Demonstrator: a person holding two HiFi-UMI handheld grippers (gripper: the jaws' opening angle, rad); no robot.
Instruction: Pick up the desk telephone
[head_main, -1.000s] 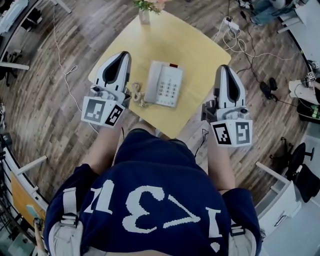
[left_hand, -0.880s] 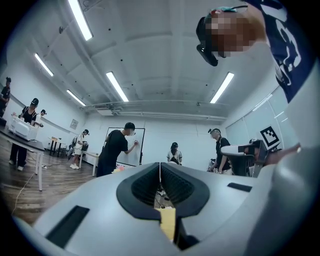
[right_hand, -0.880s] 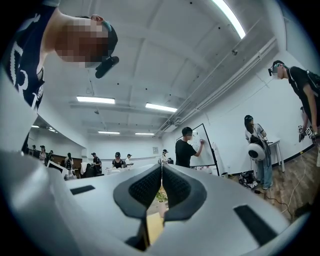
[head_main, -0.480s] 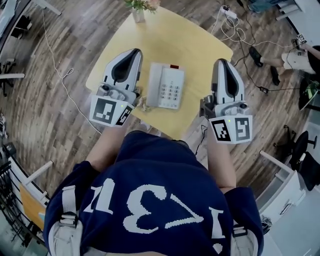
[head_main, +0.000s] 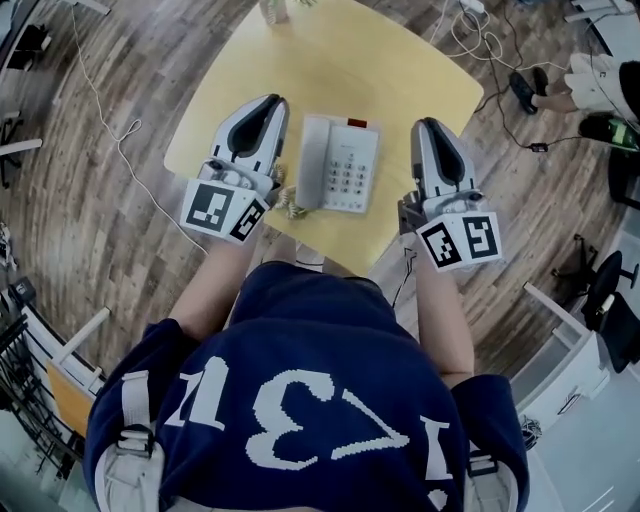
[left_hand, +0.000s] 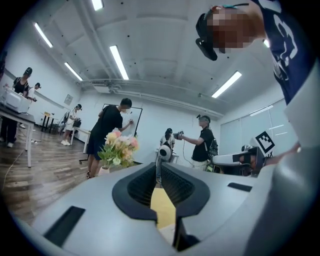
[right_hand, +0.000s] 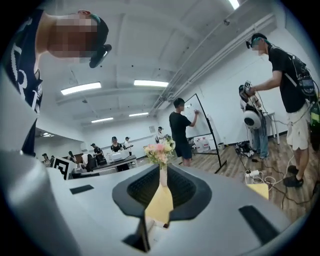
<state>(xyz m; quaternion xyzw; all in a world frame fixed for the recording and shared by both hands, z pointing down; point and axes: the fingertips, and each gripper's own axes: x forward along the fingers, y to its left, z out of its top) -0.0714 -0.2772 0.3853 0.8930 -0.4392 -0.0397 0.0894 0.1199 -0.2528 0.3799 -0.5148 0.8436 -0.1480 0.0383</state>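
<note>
Now both grippers are closing in on the desk telephone (head_main: 339, 165) compared with a second ago. The phone is lying flat on the yellow table (head_main: 300, 60), between the two grippers, handset on its left side, untouched. The left gripper (head_main: 266, 104) is hovering just beside the handset, nearer than before. Its fingers (left_hand: 170, 176) are drawn together at the tips, nothing between them, only table showing through. The right gripper (head_main: 425, 125) is coming inward too: earlier it was hanging off the table's right corner, now it is sitting over the edge, near the phone's right side but still apart from it. Its fingers (right_hand: 176, 184) are also pressed close, holding nothing. The coiled cord (head_main: 290, 203) is lying at the phone's near-left corner, beside the left gripper's marker cube (head_main: 222, 210). Both gripper views are looking across the table at a vase of flowers (right_hand: 160, 152).
</note>
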